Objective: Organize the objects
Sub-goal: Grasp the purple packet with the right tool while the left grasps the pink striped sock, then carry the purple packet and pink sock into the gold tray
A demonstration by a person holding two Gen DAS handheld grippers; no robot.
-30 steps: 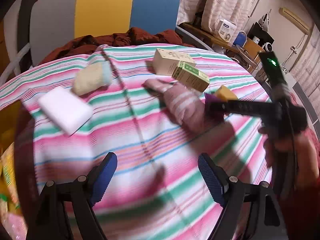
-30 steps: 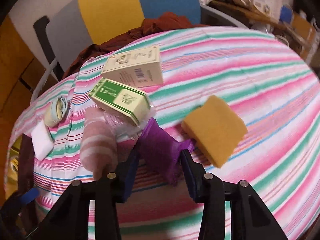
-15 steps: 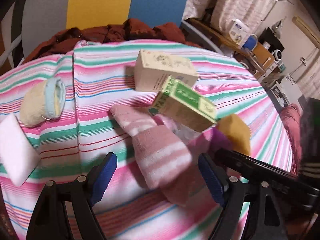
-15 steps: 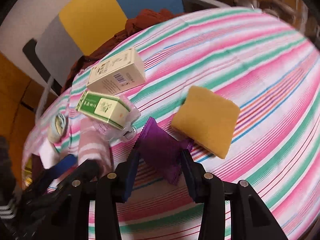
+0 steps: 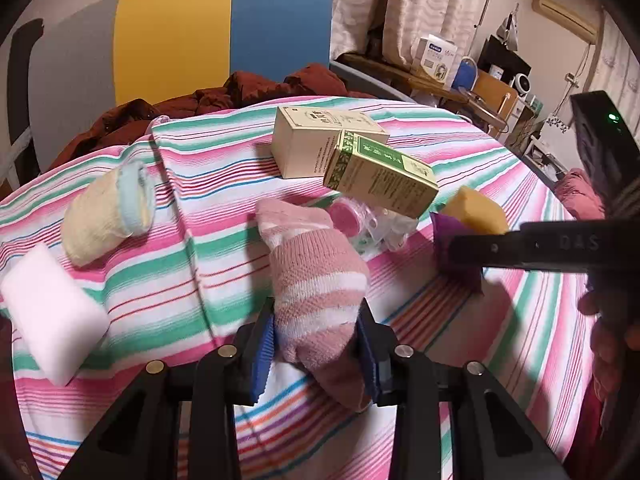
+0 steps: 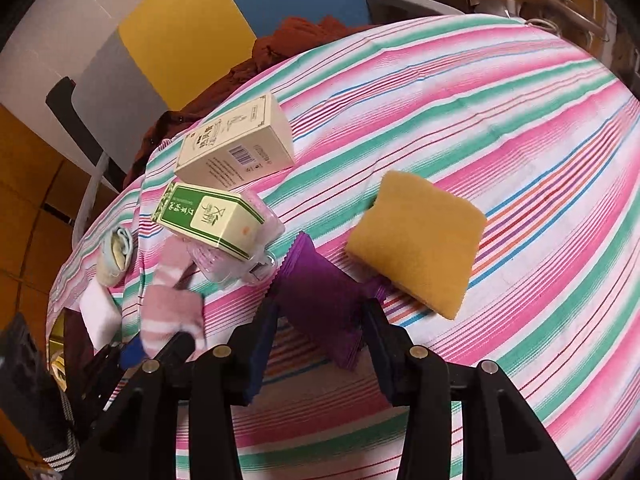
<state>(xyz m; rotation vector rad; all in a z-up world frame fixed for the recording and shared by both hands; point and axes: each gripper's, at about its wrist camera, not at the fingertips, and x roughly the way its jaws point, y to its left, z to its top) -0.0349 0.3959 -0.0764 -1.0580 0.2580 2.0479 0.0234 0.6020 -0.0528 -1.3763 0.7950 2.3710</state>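
Pinching pink-and-white striped fuzzy sock (image 5: 316,288), left gripper (image 5: 316,344) fingers just clenched on it; right gripper (image 6: 320,328) fingers grasp purple foil packet (image 6: 320,300).

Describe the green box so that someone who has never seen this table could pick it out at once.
On the striped tablecloth, look near the middle, just in front of the larger cream box. The green box leans tilted there, propped on a clear plastic package with pink contents. It alone has green printed panels; its neighbours are the plain cream box, a pink striped sock and a yellow sponge.
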